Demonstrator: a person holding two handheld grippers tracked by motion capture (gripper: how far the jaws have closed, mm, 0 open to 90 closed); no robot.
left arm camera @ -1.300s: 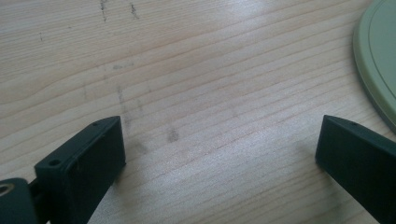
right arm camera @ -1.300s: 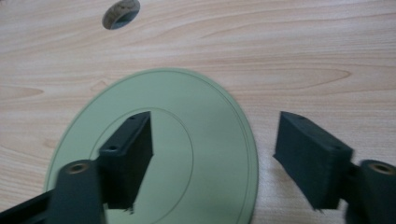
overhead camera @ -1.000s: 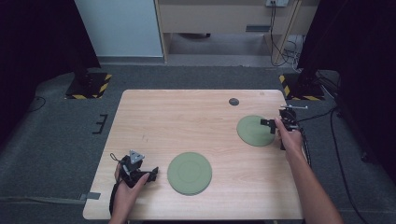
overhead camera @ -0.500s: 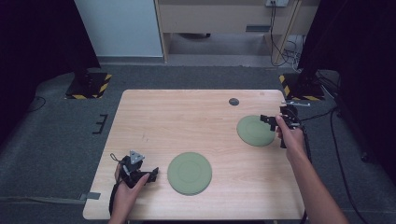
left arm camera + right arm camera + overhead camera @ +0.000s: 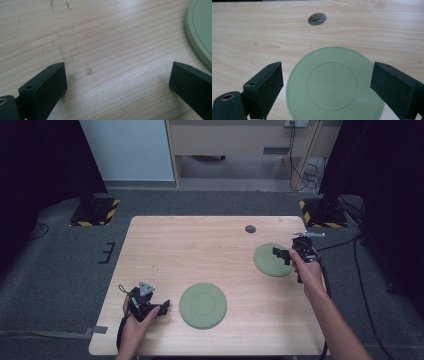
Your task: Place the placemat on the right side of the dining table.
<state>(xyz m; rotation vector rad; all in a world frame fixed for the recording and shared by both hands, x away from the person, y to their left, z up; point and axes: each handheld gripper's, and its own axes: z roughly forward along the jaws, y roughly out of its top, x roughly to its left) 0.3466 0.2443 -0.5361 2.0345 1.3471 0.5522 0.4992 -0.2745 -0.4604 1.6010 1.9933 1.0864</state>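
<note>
The wooden table (image 5: pixel 200 250) carries two flat round green plates, neither with a long axis: the larger plate (image 5: pixel 202 305) near centre-front, the smaller plate (image 5: pixel 270 260) at right. Right gripper (image 5: pixel 284 256) spread wide above the smaller plate, empty. Left gripper (image 5: pixel 161 307) wide open, empty, beside the larger plate.

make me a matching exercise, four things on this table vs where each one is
Things:
1. near plate
2. far plate
3. table hole
4. left gripper

Places:
A. by the table's far edge
B. between the right gripper's open jaws
C. near left corner, jaws open over bare wood
D. near edge, about midway across

Pairs: 1-D, 2-B, 3-A, 4-C
</note>
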